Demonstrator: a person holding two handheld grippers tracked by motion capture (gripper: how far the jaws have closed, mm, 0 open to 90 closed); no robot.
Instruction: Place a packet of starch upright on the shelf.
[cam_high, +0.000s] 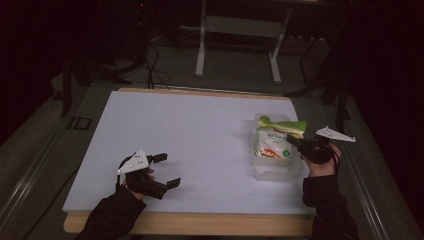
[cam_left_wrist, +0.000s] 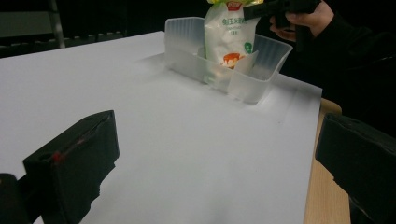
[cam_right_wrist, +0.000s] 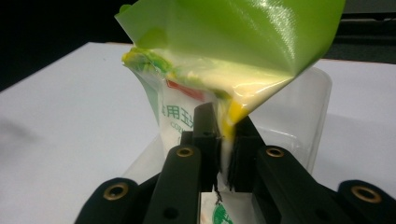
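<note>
White rectangular tabletop under dim light, mostly bare. Toward its right side, a clear plastic rectangular tub, open at the top. Inside the tub, standing upright, a white plastic food pouch with a green top and orange print, its lower part below the tub's rim and its green top sticking well above it. Right gripper beside the tub's right edge, fingers clamped together on the pouch's upper edge, just under the green flap. Left gripper well apart from the tub, low over the near left part of the tabletop, fingers spread wide with nothing between them.

By the look of it, placing nearly complete: pouch already down inside the tub. Left to do, judging from this: letting go of the pouch's top and drawing the right gripper clear without tipping the pouch over.
</note>
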